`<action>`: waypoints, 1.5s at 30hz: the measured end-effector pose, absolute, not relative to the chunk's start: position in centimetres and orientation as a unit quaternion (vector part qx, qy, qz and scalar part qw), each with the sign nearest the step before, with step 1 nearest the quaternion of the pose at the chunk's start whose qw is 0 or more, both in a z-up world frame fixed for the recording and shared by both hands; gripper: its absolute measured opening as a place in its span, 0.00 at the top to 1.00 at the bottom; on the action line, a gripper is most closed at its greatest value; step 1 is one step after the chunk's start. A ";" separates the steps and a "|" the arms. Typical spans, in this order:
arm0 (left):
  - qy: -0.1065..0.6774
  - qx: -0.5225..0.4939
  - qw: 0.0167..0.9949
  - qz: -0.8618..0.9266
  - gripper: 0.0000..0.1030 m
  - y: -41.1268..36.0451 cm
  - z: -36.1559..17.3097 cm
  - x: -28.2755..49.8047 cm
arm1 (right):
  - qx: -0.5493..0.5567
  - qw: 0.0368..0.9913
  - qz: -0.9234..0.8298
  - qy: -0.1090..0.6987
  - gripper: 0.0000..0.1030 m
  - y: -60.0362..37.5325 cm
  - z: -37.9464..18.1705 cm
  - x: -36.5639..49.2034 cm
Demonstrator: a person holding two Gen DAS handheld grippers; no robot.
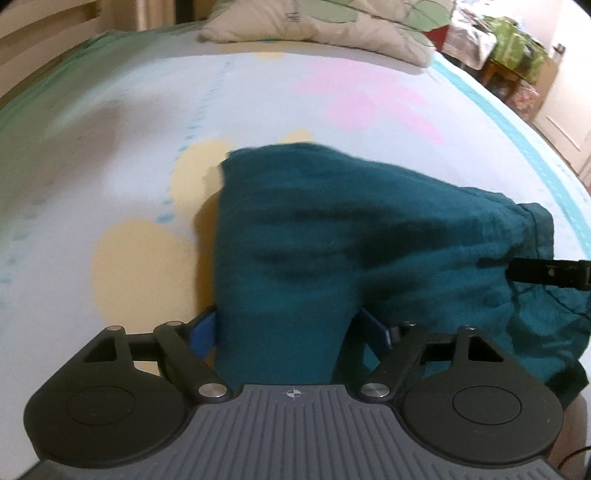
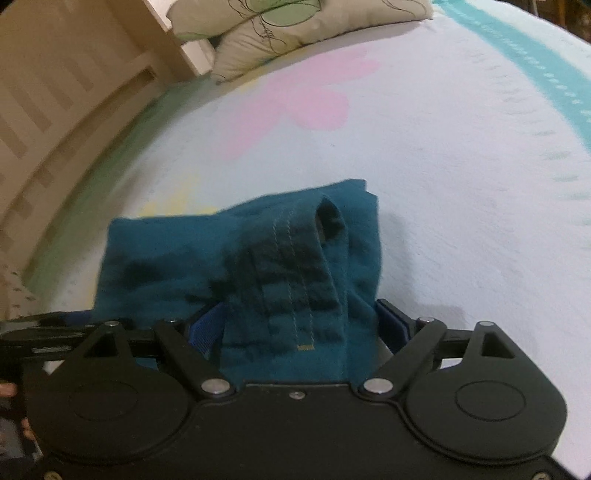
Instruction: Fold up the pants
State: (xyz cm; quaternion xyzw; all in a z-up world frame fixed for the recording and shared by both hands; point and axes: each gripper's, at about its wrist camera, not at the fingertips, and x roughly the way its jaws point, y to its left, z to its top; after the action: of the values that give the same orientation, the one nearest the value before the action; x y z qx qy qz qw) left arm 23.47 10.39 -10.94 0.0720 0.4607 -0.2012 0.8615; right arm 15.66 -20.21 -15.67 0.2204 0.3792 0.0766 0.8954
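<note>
I am working from the left side first: my left gripper [image 1: 291,332] is standing with its jaws spread wide, and a thick fold of the teal pants [image 1: 351,229] is lying between the blue pads [image 1: 205,334] without being pinched, as far as I can judge. The pants are resting on the flowered bedsheet [image 1: 129,147], bunched into a short bundle whose long axis is running left to right across both grippers, directly ahead of and below them. Moving right, my right gripper [image 2: 301,326] is also straddling cloth; its jaws are set wide, but whether the pads are pressing the fabric I cannot tell. I am judging the next move to hinge on that axis: each hand is sitting at one end, the left at the plain folded edge, the right at the stitched waistband end. The left view is showing the right gripper's finger [image 1: 546,271] against the far corner; the right view alone is showing the belt loop [image 2: 304,321] and the pillows [image 2: 295,33] near the headboard [image 2: 74,92].
</note>
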 end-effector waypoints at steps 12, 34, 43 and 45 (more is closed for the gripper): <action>0.404 0.063 0.896 -0.173 0.91 9.1 -6.9 23.0 | 0.180 0.913 0.095 0.355 0.72 -18.6 -12.5 15.1; 0.455 0.088 0.882 -0.080 0.78 13.1 -9.7 35.9 | 0.093 0.910 0.114 0.388 0.45 -12.1 -12.4 33.8; 0.416 0.062 0.907 -0.016 0.78 13.7 -5.7 29.3 | 0.125 0.937 0.063 0.321 0.39 -14.5 -8.9 28.0; 0.417 0.038 0.908 -0.014 0.78 12.9 -5.6 27.8 | 0.101 0.948 0.050 0.297 0.39 -13.3 -8.4 25.9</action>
State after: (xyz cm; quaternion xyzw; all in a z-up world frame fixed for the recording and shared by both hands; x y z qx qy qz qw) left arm 27.82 12.85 -5.58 0.0384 0.4169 -0.0144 0.9081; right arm 25.88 -13.26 -8.37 0.1011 0.2969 0.0497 0.9483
